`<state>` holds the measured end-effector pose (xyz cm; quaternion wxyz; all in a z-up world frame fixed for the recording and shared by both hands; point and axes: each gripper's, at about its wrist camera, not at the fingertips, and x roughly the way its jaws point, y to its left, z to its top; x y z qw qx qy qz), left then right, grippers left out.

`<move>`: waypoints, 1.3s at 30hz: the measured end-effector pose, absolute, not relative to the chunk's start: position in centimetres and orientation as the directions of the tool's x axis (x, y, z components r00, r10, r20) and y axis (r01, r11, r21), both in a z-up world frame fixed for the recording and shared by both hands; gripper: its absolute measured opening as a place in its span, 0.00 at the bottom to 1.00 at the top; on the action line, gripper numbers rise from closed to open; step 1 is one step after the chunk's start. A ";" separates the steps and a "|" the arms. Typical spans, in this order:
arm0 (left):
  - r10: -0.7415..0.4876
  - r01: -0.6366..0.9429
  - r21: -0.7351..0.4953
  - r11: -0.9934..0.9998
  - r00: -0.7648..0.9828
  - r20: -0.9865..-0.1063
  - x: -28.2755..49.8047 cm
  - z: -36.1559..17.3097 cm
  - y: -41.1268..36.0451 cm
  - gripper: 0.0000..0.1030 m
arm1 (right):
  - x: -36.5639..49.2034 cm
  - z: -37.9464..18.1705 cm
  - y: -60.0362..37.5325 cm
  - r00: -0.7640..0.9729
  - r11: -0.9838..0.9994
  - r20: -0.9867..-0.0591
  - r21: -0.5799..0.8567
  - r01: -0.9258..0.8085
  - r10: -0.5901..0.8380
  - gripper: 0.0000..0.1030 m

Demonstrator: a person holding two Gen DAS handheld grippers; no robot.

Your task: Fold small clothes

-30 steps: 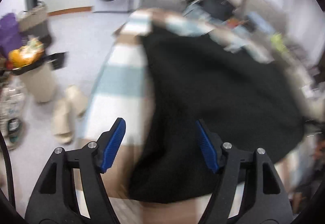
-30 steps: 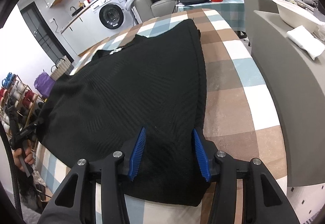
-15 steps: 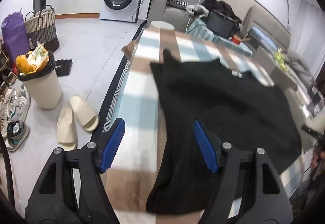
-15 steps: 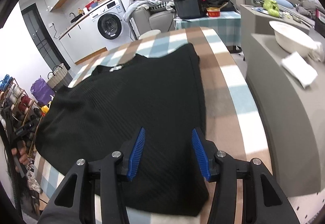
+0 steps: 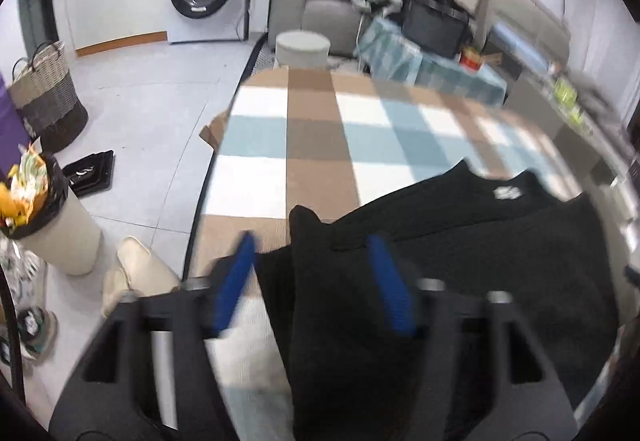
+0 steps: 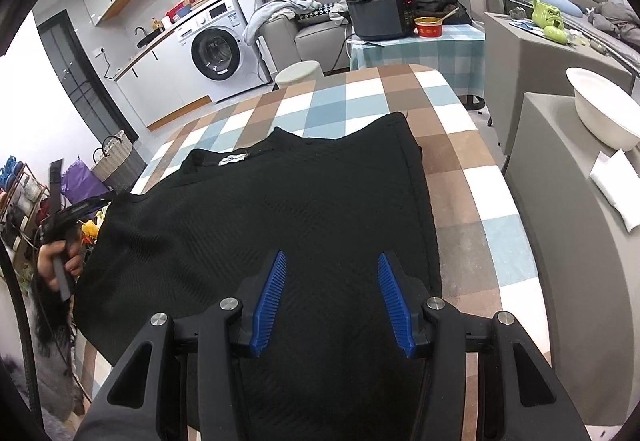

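Closing jaws: the left gripper (image 5: 312, 281) has blue pads coming together, and a fold of the black sweater (image 5: 460, 273) sits between them. I cannot tell if the pads press on it yet, because the picture is blurry.
Right gripper: the right gripper (image 6: 329, 297) has its jaws apart over the near part of the black sweater (image 6: 280, 209). It holds nothing.
Hand: a hand (image 6: 56, 261) at the left edge of the right wrist view grips the handle of the left gripper.
Sweater: it lies spread on the checked tablecloth (image 6: 460, 177), collar away from the grippers. A small white label (image 6: 234, 158) shows at the collar. The right side is folded in, with a straight edge.
Table: brown, blue and white squares cover it. The far end is bare.
Beside the table: a bin (image 5: 48, 225) full of rubbish and pale slippers (image 5: 136, 269) are on the floor to the left. A white bowl (image 6: 604, 113) sits on a grey counter to the right.
Far back: a round stool (image 6: 299, 75), a washing machine (image 6: 218, 49), a grey sofa with clothes on it, and a black box-shaped appliance (image 6: 380, 19) next to a red tub (image 6: 430, 27).
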<state>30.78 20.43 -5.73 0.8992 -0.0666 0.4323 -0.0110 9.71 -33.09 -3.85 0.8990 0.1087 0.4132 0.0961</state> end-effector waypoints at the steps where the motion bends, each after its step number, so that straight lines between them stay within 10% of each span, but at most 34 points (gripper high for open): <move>1: -0.082 -0.022 -0.121 0.992 0.611 -0.787 31.3 -6.3 20.2 0.13 | 9.9 -4.0 -33.2 0.638 0.958 -0.725 0.276 -0.078 0.260 0.48; 10: -0.130 0.026 -0.166 0.986 0.746 -0.654 30.2 -3.1 20.7 0.04 | 10.3 -5.1 -34.9 0.629 0.959 -0.743 0.285 -0.014 0.230 0.48; 15: -0.092 -0.042 -0.163 0.986 0.677 -0.730 31.7 -5.7 21.7 0.07 | 10.1 -5.6 -35.4 0.624 0.959 -0.750 0.285 0.007 0.218 0.48; 19: -0.078 -0.066 -0.151 0.986 0.621 -0.780 31.3 -7.7 22.1 0.17 | 9.9 -6.0 -35.7 0.618 0.957 -0.755 0.289 0.014 0.219 0.48; 25: -0.049 -0.101 -0.156 0.983 0.669 -0.741 26.3 -5.4 22.0 0.65 | 10.2 -7.1 -35.4 0.595 0.956 -0.769 0.292 0.002 0.234 0.48; 36: -0.022 -0.031 -0.055 0.998 0.643 -0.766 15.5 -5.2 16.2 0.65 | 7.9 -5.6 -30.1 0.617 0.968 -0.747 0.220 -0.124 0.248 0.49; 39: 0.021 -0.028 0.006 1.000 0.603 -0.798 13.8 -7.2 15.3 0.52 | 7.3 -6.5 -27.7 0.587 0.958 -0.758 0.212 -0.193 0.286 0.49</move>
